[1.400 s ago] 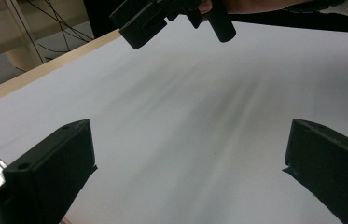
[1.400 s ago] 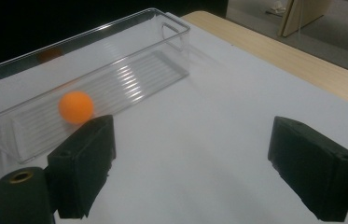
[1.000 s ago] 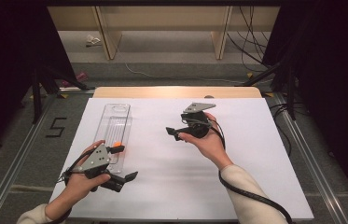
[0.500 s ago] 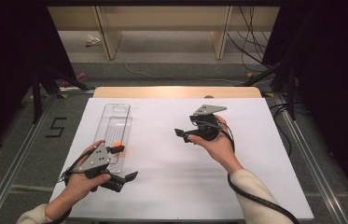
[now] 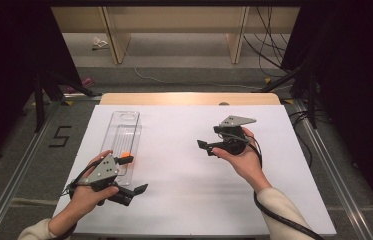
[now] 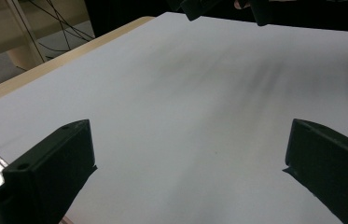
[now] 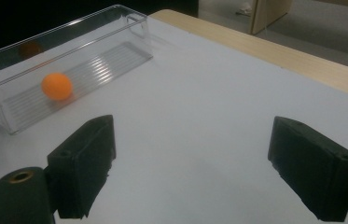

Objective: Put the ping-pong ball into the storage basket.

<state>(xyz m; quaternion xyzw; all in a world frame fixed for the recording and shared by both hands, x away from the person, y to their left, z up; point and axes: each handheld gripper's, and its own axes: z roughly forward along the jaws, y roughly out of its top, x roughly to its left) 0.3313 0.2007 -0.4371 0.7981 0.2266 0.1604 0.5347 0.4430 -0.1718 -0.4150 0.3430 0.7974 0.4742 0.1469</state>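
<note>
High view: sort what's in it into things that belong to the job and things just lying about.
Job:
- orange ball
- clear tray holding it
- left claw, open
- right claw, open

Lying about:
- white scrap on the floor
- cables on the floor

Right gripper [image 5: 209,148]: moved right and slightly toward the table's near edge vs 1.0 s ago.
Right gripper to clear tray [image 5: 124,135]: gap wider.
Right forearm: angled further right.

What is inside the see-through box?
An orange ball lies on the ribbed floor of the clear box, toward one end. The rest of the box looks bare. In the high view, the left gripper hides part of that end.
</note>
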